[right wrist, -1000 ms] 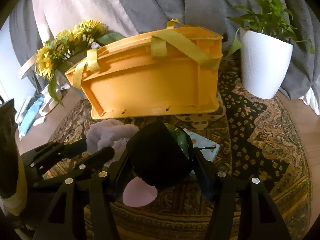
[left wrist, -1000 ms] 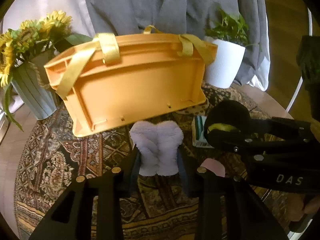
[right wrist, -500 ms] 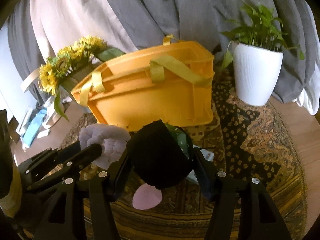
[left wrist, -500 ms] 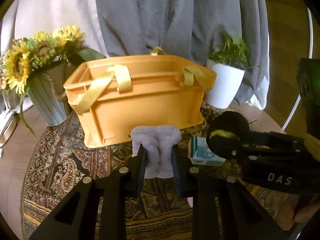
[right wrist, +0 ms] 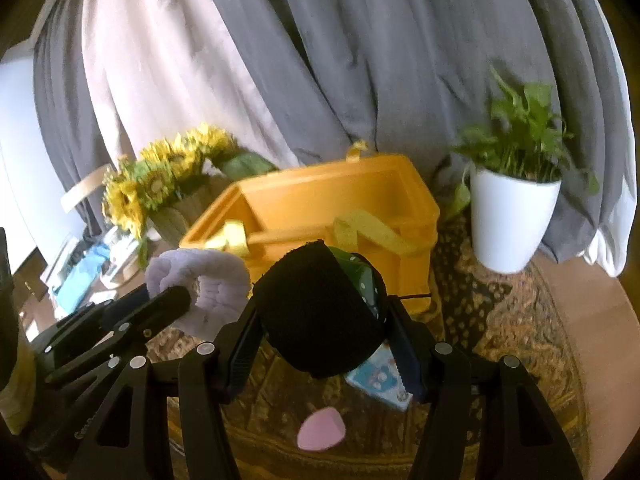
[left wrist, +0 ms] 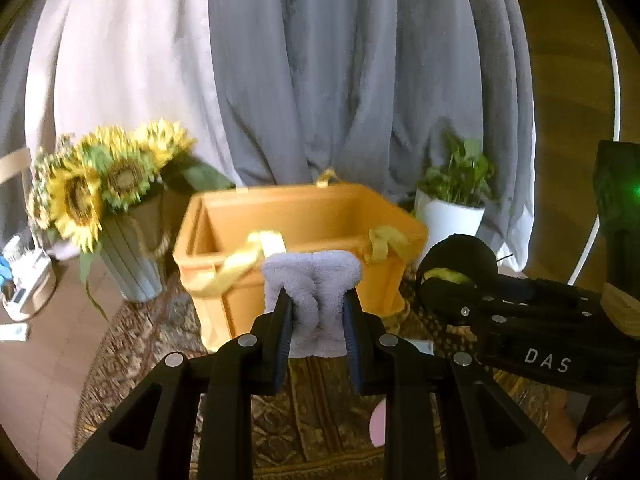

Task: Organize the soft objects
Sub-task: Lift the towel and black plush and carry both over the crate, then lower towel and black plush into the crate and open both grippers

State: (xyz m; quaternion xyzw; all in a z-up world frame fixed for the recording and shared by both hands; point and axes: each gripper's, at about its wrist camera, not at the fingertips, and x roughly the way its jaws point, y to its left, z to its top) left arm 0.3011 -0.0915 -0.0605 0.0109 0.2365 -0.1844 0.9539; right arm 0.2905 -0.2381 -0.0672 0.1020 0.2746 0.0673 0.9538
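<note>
- In the left wrist view, we see the left gripper (left wrist: 316, 312) at lower centre, its jaws pinched tight on a folded lavender fleece cloth (left wrist: 314, 280) that bulges above the fingers.
- Directly behind the cloth stands the orange crate (left wrist: 224, 236) with yellow straps, open at the top, on a patterned rug (left wrist: 132, 344).
- At right of that frame we see the right gripper (left wrist: 452, 280) clamping a black soft bundle (left wrist: 460, 256).
- In the right wrist view, the right gripper (right wrist: 324, 328) fills the lower centre, its jaws closed around the black bundle, held in front of the crate's near wall.
- At lower left we see the cloth in the left gripper.
- Below lie a pink sponge (right wrist: 320, 434) and a small blue packet (right wrist: 380, 384) on the rug.
- Sunflowers (right wrist: 160, 184) sit left of the crate, a white potted plant (right wrist: 512, 220) right.
</note>
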